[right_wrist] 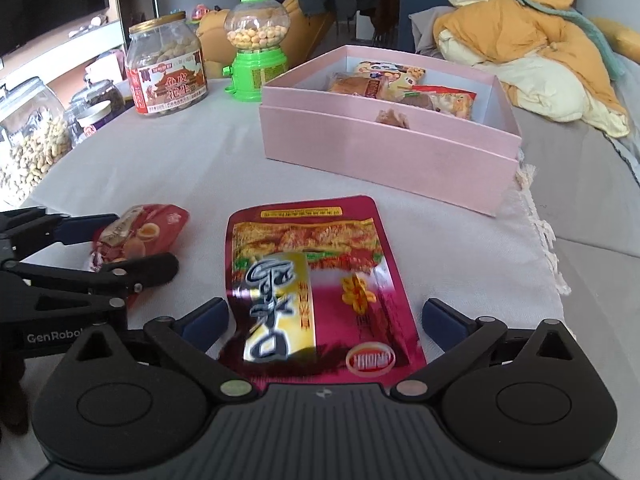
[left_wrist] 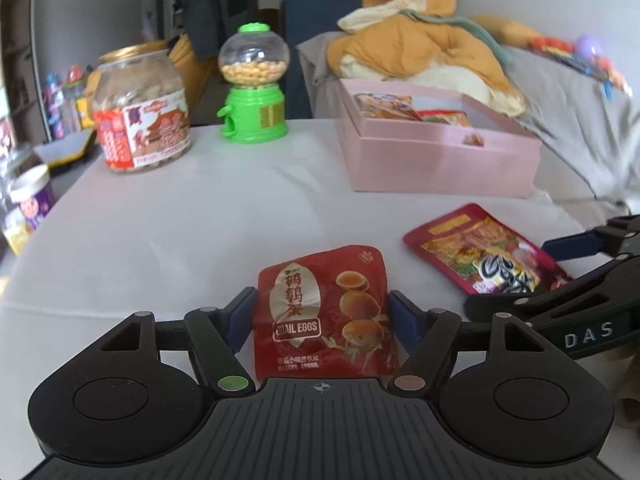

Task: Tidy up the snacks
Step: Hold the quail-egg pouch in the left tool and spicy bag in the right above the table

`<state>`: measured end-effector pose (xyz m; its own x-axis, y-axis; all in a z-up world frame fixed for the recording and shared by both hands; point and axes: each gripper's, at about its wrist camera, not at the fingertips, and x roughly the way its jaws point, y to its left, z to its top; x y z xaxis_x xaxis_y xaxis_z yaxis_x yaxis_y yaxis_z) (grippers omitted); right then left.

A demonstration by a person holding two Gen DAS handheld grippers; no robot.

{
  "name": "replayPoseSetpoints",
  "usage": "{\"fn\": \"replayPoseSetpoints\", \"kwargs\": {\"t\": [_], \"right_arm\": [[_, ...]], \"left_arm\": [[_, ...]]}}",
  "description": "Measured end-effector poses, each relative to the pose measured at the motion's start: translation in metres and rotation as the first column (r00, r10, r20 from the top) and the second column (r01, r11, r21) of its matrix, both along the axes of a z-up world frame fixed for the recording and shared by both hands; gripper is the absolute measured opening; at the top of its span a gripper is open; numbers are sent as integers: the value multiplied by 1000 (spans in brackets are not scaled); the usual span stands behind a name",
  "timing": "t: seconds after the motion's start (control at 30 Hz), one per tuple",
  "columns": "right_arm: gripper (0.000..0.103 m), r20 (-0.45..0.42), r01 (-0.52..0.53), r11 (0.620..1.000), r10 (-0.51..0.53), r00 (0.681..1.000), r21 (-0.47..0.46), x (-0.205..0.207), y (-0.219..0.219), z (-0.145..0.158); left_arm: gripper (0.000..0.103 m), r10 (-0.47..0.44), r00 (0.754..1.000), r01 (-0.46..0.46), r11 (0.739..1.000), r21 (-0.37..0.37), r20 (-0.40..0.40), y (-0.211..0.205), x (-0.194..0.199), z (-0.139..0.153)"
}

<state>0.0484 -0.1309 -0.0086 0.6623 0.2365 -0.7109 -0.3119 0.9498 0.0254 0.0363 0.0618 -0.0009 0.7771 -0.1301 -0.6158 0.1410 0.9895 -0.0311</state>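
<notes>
The left gripper is closing on a red quail eggs packet, its two blue pads touching the packet's left and right edges; whether the packet is lifting off the white cloth of the bench or lying on it, I cannot tell. From the right wrist view the same left gripper is reaching in from the left with the packet between its fingers.

The right gripper is standing open, its blue fingertips sitting clear of either side of a maroon foil snack pouch, which is lying flat on the bench between them. In the left wrist view that pouch is lying ahead and to the right of the left gripper, with the right gripper coming in from the right edge.

Farther ahead of both grippers, a pink box is sitting open on the bench with several wrapped snacks inside it. Ahead and to the left, a green gumball-style dispenser and a labelled jar of coated peanuts are standing upright, side by side.
</notes>
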Motion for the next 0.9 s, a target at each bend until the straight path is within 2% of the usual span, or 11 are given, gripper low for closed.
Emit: {"fn": "replayPoseSetpoints", "kwargs": {"t": [0.3,0.53,0.73,0.9], "right_arm": [[103,11,-58,998,58,998,33,1,-5,-1],[102,20,-4,1000,4,1000,23,3,-5,-1],[102,9,17,1000,-17,1000,11,19,1,1],[92,1,21,1000,-21,1000,-1,26,3,6]], "left_arm": [[76,-1,1000,1,1000,1,3,0,0,0],[76,60,998,-60,998,-18,8,8,-7,0],[76,58,998,-58,998,-1,4,8,-11,0],[76,54,999,-54,998,9,4,6,-11,0]]}}
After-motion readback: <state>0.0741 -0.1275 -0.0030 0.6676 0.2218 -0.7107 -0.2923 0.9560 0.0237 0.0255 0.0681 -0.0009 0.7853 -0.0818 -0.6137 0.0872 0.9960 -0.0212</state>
